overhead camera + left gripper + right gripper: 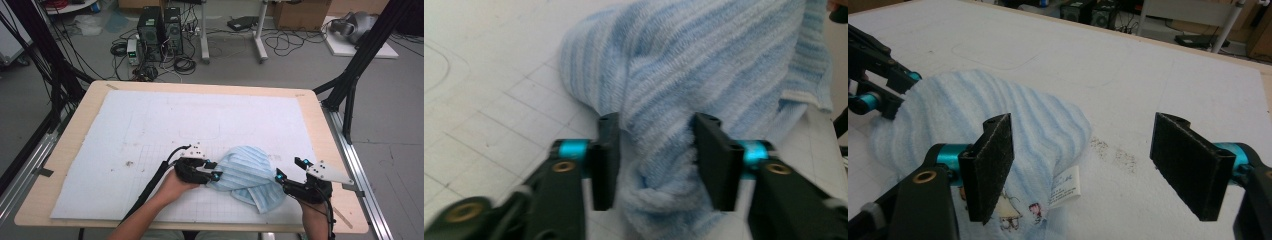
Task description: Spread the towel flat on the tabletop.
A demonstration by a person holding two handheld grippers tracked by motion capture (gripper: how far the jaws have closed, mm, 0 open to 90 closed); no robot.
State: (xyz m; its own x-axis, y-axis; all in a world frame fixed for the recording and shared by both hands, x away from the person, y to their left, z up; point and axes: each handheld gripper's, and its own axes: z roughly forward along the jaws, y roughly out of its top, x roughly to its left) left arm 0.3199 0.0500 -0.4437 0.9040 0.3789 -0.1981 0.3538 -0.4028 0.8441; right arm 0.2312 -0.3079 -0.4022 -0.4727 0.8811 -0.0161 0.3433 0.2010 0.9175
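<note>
A light blue striped towel [250, 172] lies bunched on the white mat [150, 125] near the table's front edge. My left gripper [214, 170] comes at it from the left. In the left gripper view its jaws [656, 125] pinch a thick fold of the towel [684, 75], both pads pressing into the cloth. My right gripper [290, 168] stands at the towel's right end with its jaws wide apart. In the right gripper view, my right gripper [1083, 135] has bare mat between its pads, and the towel [998, 115] lies behind the left pad. The left gripper [900, 92] shows beyond it.
A white care label [1066, 188] hangs from the towel's near edge. Dark specks [1113, 152] mark the mat beside it. The wooden table [75, 130] rims the mat. Black frame poles [357, 65] rise at both sides; computers [160, 32] and cables sit on the floor behind.
</note>
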